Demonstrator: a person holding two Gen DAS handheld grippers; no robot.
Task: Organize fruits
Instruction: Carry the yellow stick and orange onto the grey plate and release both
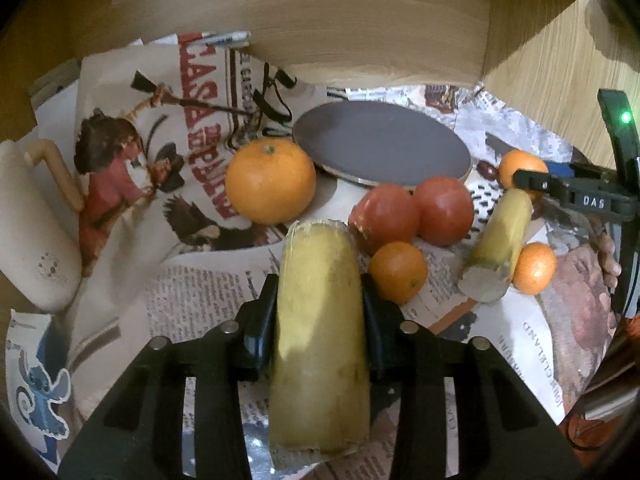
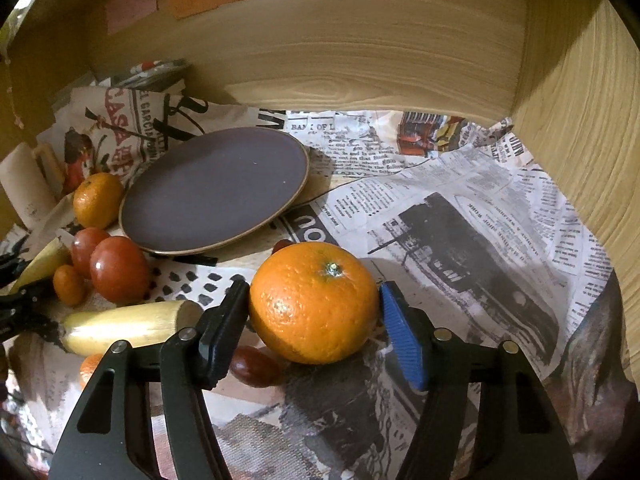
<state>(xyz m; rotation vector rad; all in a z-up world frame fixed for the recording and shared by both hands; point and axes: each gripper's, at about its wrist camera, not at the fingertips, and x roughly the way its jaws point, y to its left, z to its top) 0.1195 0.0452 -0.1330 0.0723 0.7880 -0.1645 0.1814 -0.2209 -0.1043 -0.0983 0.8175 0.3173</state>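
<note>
My left gripper [image 1: 320, 300] is shut on a yellow banana piece [image 1: 320, 340] and holds it over the newspaper. My right gripper [image 2: 314, 304] is shut on a large orange [image 2: 314, 300]; it also shows at the far right of the left wrist view [image 1: 528, 182], with the orange [image 1: 520, 164] behind it. A dark purple plate [image 2: 216, 188] lies behind, also in the left wrist view [image 1: 384, 144]. Another orange [image 1: 270, 180], two tomatoes [image 1: 442, 210], two small tangerines [image 1: 398, 270] and a second banana piece [image 1: 500, 240] lie on the newspaper.
Newspaper [image 2: 460, 208] covers the surface inside a wooden shelf; wooden walls [image 2: 360, 60] stand behind and to the right. A cream appliance [image 1: 28, 220] lies at the left. A small dark red fruit [image 2: 256, 366] lies under my right gripper.
</note>
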